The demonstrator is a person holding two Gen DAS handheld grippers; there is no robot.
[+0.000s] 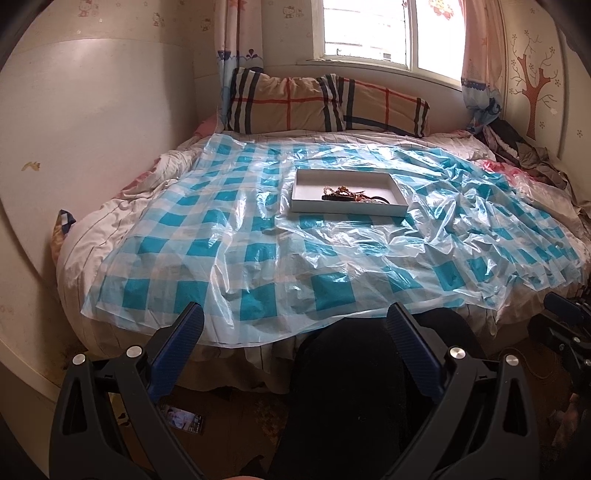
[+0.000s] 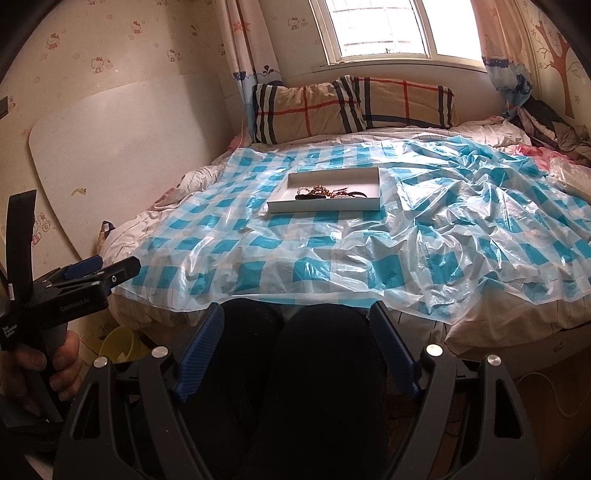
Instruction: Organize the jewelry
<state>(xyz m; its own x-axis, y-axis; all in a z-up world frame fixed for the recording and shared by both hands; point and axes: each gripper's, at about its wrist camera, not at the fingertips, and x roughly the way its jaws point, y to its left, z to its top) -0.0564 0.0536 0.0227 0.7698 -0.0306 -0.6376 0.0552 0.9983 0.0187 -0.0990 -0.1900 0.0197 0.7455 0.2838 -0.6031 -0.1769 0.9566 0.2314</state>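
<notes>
A shallow white tray (image 1: 347, 209) (image 2: 325, 206) lies on the bed, on a blue-and-white checked plastic sheet (image 1: 258, 240) (image 2: 332, 266). A tangle of jewelry (image 1: 354, 195) (image 2: 328, 192), beads and dark cords, sits in the tray's near right part. My left gripper (image 1: 295, 315) is open and empty, held well short of the tray over the bed's near edge. My right gripper (image 2: 295, 312) is likewise open and empty, above dark-trousered knees (image 2: 288, 369). In the right wrist view the left gripper (image 2: 110, 267) shows from the side, with a hand (image 2: 55, 365) around its grip.
A plaid pillow (image 1: 325, 103) leans under the window (image 1: 388, 29) at the bed's far end. Crumpled clothes (image 1: 524, 155) pile up at the far right. A white board (image 2: 129, 155) leans on the left wall. A yellow bin (image 2: 118, 345) and a small printed card (image 1: 184, 421) are on the floor.
</notes>
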